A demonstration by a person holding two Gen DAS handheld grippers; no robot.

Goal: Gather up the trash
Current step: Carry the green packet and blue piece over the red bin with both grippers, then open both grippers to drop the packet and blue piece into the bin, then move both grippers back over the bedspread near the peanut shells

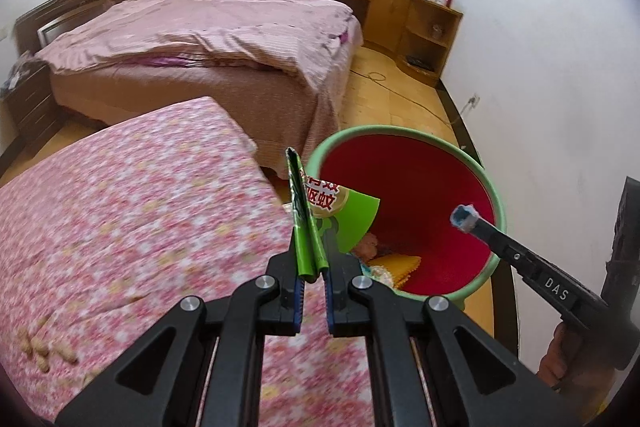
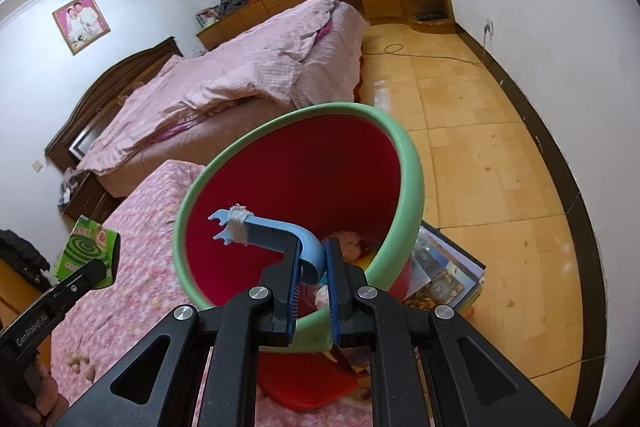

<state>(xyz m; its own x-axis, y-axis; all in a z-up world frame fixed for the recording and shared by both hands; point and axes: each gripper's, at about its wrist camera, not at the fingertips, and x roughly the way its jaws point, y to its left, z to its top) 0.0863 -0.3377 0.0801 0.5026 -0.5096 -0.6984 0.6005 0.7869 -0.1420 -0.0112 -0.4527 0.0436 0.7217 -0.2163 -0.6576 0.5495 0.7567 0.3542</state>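
- My left gripper is clamped on a flattened green mosquito-coil box; its pads press the box's lower edge, and the box sticks up toward 12 o'clock from my fingers.
- Part of the box's red lettering is cut off by the fold, so I can read only a few characters.
- In the right wrist view the same box shows at 9 o'clock, with its lower part hidden behind the black body of my left gripper.
- My right gripper is closed narrow on a curved blue plastic piece. Its forked end, wrapped in a frayed white scrap, points toward 10 o'clock.
- I cannot tell what that blue piece is.
- The trash bin, green outside and red inside, lies at 2 o'clock from my left fingers and tilts its mouth toward me.
- From the right wrist the bin's rim fills the centre, and the blue piece hangs over its opening.
- At the bin's bottom lie a yellow thing and some pinkish scraps, too small and half hidden to name.
- The floral pink cover at 9 o'clock is blurred. Pale lumps at 8 o'clock on it are hard to make out.
- A stack of glossy printed sheets lies at 3 o'clock beside the bin, partly hidden by it.
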